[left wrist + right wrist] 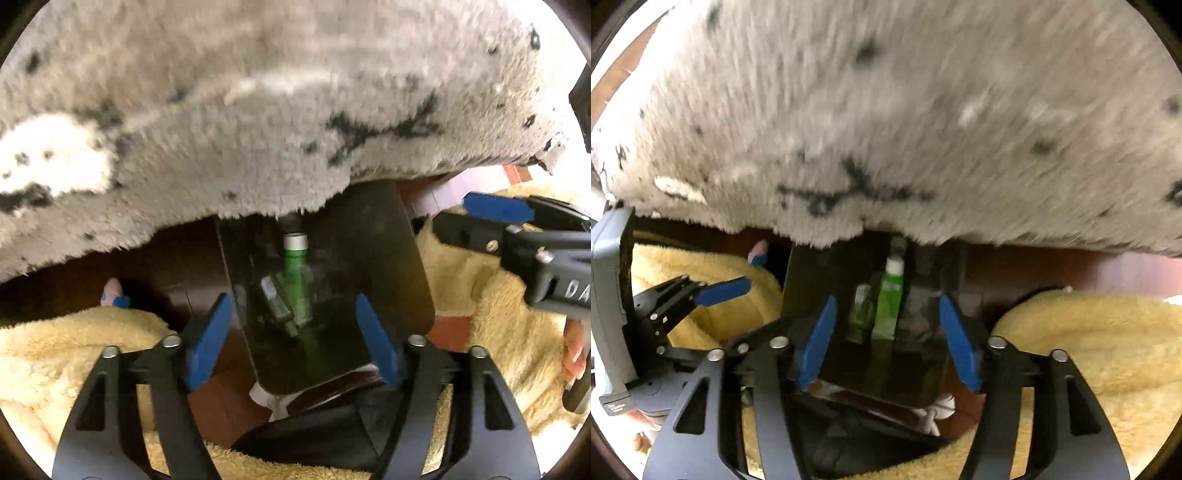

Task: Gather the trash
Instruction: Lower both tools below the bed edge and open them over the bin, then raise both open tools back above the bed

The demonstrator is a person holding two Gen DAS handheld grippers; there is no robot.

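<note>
A dark glossy container (388,258) lies below me on the reddish-brown floor, its far end under the edge of a grey shaggy rug (258,110). In it I see a green tube (295,280) with a white cap and a small clear bottle (275,299) beside it. My left gripper (291,343) hangs open over the container's near end, its blue pads well apart with nothing pressed between them. My right gripper (888,343) is open in the same way above the green tube (888,306) and the bottle (860,314). Each gripper also shows at the side of the other's view.
Cream fluffy fabric (55,354) fills both lower sides. Crumpled white paper (267,400) peeks out under the container's near edge. A small pink and blue thing (112,293) lies on the floor at left. A hand (576,350) holds the right tool.
</note>
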